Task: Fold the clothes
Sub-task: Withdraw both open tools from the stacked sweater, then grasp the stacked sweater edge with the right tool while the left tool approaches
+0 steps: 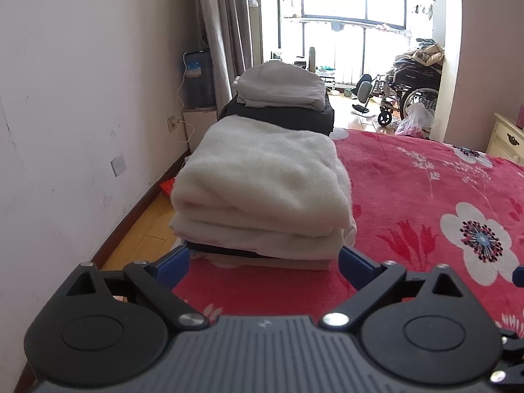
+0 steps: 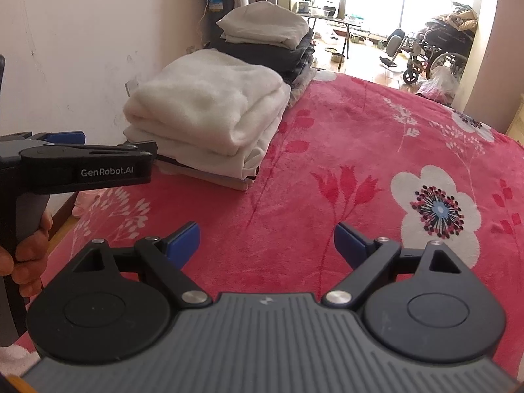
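Left gripper (image 1: 263,263): jaws spread, empty, frame bottom, just short of the clothes. Right gripper (image 2: 267,245): spread, empty, over red floral blanket (image 2: 360,170). Folded white stack (image 1: 262,190): frame centre, blanket's wall-side edge. Behind it: dark-and-grey stack (image 1: 281,98). Wheelchair (image 1: 409,88): upper right.

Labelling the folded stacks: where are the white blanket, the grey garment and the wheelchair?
white blanket (image 1: 262,170), left wrist view, middle of top fold.
grey garment (image 1: 281,85), left wrist view, top surface.
wheelchair (image 1: 416,88), left wrist view, frame above wheel.

Right gripper (image 2: 265,245) is held with blue-padded jaws spread above red floral fleece blanket (image 2: 344,150); folded fluffy cream garment (image 2: 203,98) is stacked beyond.
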